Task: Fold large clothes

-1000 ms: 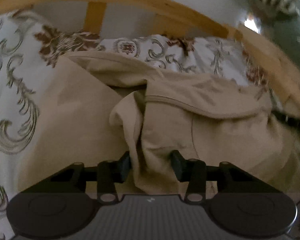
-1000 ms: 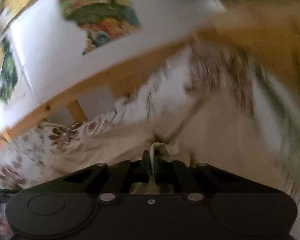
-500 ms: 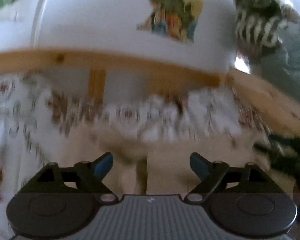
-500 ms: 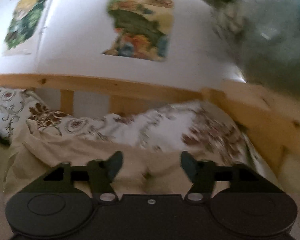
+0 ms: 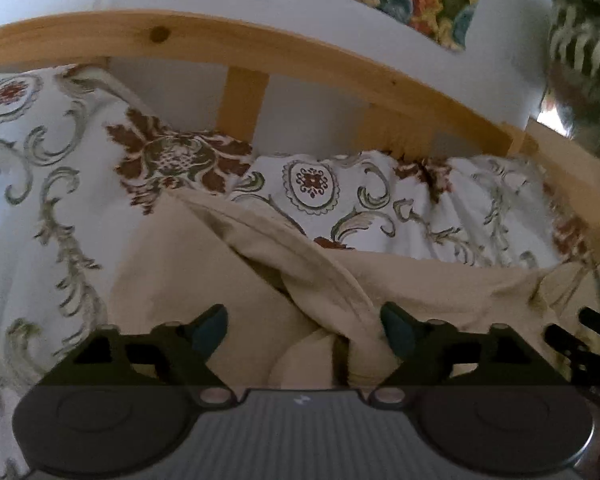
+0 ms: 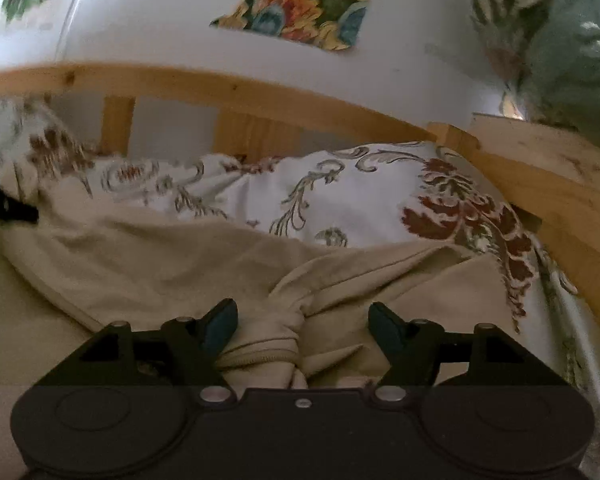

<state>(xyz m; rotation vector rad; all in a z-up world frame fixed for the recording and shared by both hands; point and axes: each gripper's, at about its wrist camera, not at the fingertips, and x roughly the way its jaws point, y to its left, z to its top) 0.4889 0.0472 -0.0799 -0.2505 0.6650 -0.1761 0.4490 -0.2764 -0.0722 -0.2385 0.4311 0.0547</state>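
Beige fabric of a large garment (image 5: 204,280) lies bunched on the bed, over a floral-patterned bedspread (image 5: 420,216) and short of the wooden bed frame (image 5: 300,56). The left wrist view shows a long fold running diagonally down between the fingers, and at its right edge the dark tips of the other tool. The right wrist view instead shows a hemmed, cuff-like end of the garment (image 6: 268,344) twisted into a knot-like bunch, plus the frame's corner and a floral picture (image 6: 300,4) on the white wall. The left hand-held gripper (image 5: 304,326) is level and low over the cloth, spread wide, gripping nothing. The right hand-held gripper (image 6: 302,322) is posed likewise, spread wide with the bunch lying loose between its fingers.
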